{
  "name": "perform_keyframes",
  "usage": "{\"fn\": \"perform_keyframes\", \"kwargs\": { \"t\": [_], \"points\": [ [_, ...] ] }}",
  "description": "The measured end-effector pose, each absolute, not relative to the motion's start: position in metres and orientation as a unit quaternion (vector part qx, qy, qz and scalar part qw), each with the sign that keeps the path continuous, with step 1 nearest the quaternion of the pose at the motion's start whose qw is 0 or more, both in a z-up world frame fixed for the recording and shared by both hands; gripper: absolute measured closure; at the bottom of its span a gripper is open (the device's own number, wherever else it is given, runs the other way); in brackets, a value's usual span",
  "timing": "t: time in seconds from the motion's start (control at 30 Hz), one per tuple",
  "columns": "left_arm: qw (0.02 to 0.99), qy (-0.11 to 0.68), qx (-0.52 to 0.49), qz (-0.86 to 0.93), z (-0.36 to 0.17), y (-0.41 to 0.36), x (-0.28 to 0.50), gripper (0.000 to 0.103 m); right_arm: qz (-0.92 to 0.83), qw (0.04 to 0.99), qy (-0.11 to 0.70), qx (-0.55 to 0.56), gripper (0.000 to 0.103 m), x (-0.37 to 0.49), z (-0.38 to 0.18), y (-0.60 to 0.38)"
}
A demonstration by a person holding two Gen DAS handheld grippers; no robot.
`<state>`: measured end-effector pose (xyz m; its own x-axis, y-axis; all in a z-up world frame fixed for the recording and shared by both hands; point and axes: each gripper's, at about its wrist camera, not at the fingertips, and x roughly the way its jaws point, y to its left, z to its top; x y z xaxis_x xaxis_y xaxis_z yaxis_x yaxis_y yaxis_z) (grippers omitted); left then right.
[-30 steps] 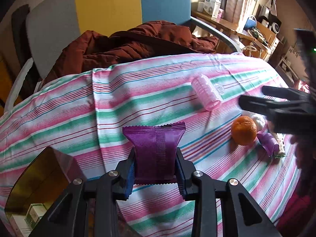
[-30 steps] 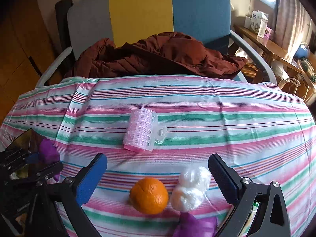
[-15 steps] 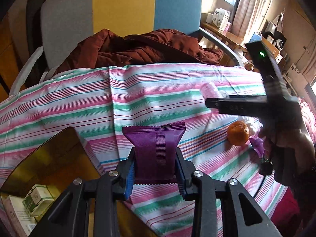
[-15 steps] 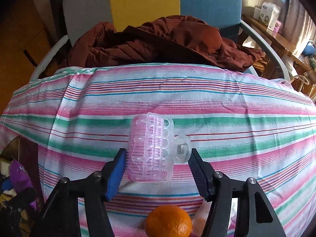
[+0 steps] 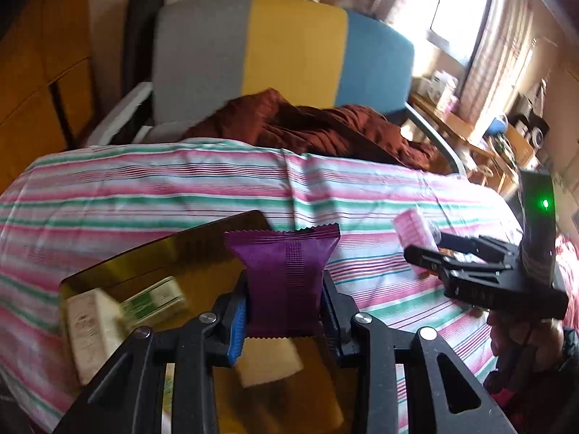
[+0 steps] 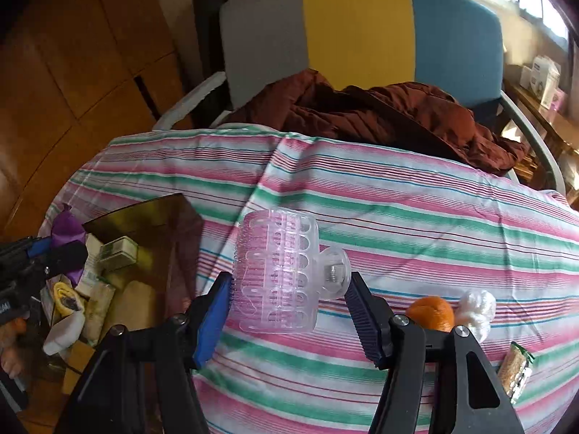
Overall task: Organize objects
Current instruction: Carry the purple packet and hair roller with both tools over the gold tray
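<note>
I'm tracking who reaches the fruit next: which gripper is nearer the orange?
Right. The right gripper holds the hair roller just beside the orange; the left gripper is over the box.

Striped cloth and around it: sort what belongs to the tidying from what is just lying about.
Job: purple packet in left tool; pink curler in right tool; box; orange; white ball.

Lying about: jacket; chair.

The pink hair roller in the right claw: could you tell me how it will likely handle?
The pink hair roller is perforated, translucent plastic, so probably light and fairly stiff. Its cylindrical body would likely roll on the striped cloth if dropped.
</note>
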<state>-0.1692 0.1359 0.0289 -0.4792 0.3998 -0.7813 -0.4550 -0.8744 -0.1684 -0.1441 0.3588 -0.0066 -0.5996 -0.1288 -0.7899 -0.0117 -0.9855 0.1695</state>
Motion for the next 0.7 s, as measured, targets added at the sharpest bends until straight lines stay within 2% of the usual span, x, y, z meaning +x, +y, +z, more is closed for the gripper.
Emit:
{"fn": "perform_keyframes", "kwargs": {
  "t": [0.17,0.37,0.7],
  "points": [
    [0.204,-0.011,-0.445,0.872,0.033,0.069,-0.160,0.068,-0.892,0.072,-0.066,0.440,0.040,-0.141,-0.002,0.316],
    [0.177,-0.048,-0.465,0.866,0.011,0.019,-0.153,0.068,-0.888,0.094,-0.040,0.449,0.040,-0.149,-0.002,0.271],
    [0.210,-0.050,-0.476,0.853,-0.011,0.040,-0.166,0.067,-0.883,0.091,-0.018,0.460,0.038,-0.191,-0.006,0.228]
  ]
}}
